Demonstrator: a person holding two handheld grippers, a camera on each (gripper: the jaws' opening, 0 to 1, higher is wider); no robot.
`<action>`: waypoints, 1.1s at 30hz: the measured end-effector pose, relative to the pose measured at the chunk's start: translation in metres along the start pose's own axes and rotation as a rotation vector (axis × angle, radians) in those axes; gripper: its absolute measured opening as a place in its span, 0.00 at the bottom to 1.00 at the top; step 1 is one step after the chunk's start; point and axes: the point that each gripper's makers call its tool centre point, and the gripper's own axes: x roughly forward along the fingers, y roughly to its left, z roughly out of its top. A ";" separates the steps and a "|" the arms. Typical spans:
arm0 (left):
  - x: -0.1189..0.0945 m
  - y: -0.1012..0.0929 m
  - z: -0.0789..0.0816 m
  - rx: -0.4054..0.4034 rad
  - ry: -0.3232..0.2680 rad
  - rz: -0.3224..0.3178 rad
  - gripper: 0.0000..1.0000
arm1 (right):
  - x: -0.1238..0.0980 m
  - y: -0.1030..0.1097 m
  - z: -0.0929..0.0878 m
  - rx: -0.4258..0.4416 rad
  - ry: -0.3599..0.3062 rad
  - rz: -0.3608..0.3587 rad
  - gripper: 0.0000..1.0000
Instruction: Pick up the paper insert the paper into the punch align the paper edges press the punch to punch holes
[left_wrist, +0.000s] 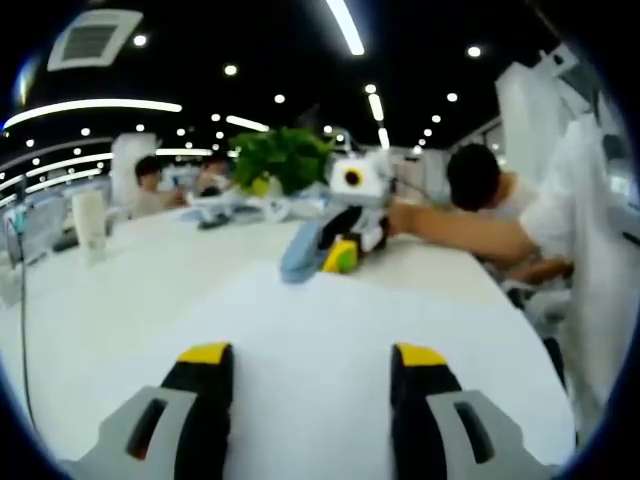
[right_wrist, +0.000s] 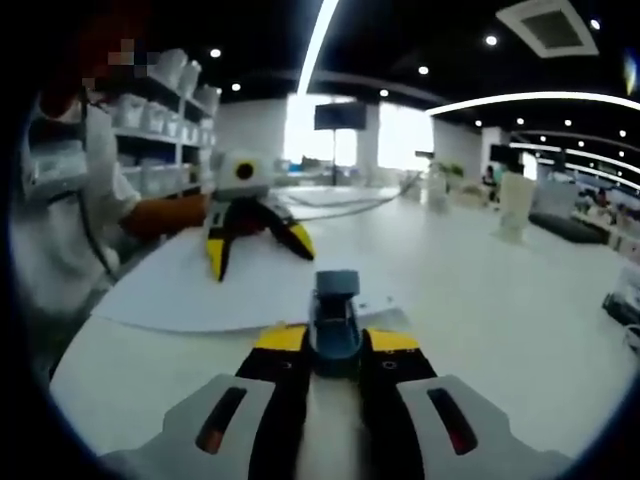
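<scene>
White paper (left_wrist: 330, 340), one large flat sheet, lies on the white table (left_wrist: 110, 330) in the left gripper view and runs from the 6 o'clock edge up toward the centre. The left gripper (left_wrist: 312, 362) rises at 6 o'clock with its two black, yellow-tipped jaws spread wide over the sheet and nothing between them. At 9 o'clock a pale cup-like container (left_wrist: 90, 222) stands near the table's far side. Just above centre, toward 12 o'clock, a grey-blue hole punch (left_wrist: 300, 250) sits at the sheet's far edge, with the right gripper (left_wrist: 340, 256) right against it; how those jaws stand cannot be told from this side. Behind them is a leafy green plant (left_wrist: 282, 158). At 3 o'clock a person's arm (left_wrist: 470, 230) reaches in to that gripper.

In the right gripper view, a person in a white sleeve (right_wrist: 75, 200) stands at 9 o'clock. At 11 o'clock the left gripper (right_wrist: 258, 250) points down at the paper (right_wrist: 200, 285), its yellow-tipped jaws splayed apart and its tips at or just above the sheet. The paper spreads from there toward the centre, and its near edge reaches the hole punch (right_wrist: 336, 318). At 6 o'clock the right gripper (right_wrist: 338, 342) has its jaws drawn narrow, closed against both sides of the punch. At 2 o'clock a pale container (right_wrist: 515, 200) stands well apart on the table (right_wrist: 500, 300).
</scene>
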 end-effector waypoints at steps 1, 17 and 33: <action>0.000 0.000 0.000 0.000 0.000 0.000 0.64 | 0.000 0.000 0.000 0.000 0.000 0.000 0.23; 0.001 0.000 0.000 0.000 0.000 -0.001 0.64 | 0.000 0.002 0.001 -0.005 -0.002 0.004 0.23; 0.001 0.000 0.001 0.000 0.000 -0.001 0.64 | -0.002 0.005 0.000 -0.009 0.001 0.023 0.23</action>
